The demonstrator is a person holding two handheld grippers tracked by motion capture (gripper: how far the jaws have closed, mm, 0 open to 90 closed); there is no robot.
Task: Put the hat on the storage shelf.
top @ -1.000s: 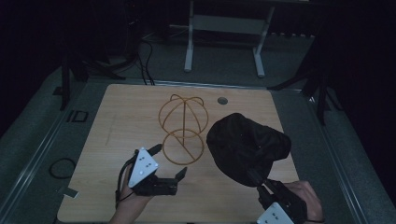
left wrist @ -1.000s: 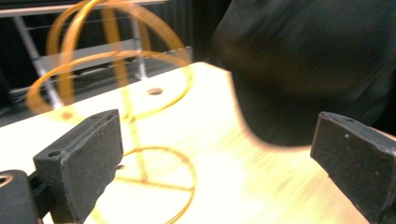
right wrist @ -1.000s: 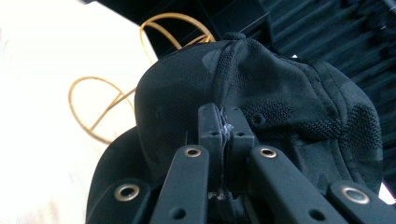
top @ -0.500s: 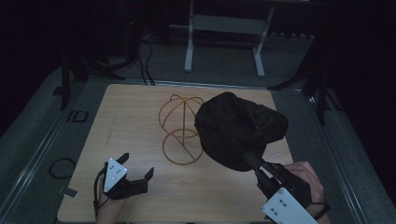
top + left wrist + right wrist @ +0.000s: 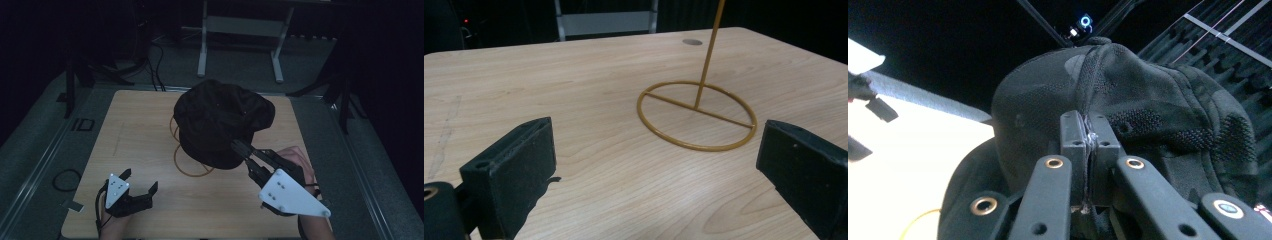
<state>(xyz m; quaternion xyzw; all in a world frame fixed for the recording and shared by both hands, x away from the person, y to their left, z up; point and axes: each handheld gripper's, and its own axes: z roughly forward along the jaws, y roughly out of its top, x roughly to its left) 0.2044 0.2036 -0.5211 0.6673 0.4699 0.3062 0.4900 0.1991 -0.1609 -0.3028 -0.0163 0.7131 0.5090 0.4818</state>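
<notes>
Here the right tongs [image 5: 239, 146] are clamped on the edge of a black cap [image 5: 222, 120], their two jaws pressed together with fabric pinched between them, as the right gripper view shows close up [image 5: 1087, 135]. In the high view the cap hangs in the middle of the frame, lifted off the wooden surface [image 5: 140, 145] and covering the top of a yellow wire stand [image 5: 192, 167], whose round base ring peeks out just below the cap. The left tongs [image 5: 140, 180] sit low in the lower left of the high view, near the front edge of the surface, jaws spread wide with nothing between them. In the left gripper view the stand's ring [image 5: 696, 116] lies flat on the wood in the centre right of the frame, its thin upright rod rising out of the top edge, well apart from the two black pads [image 5: 516, 165].
</notes>
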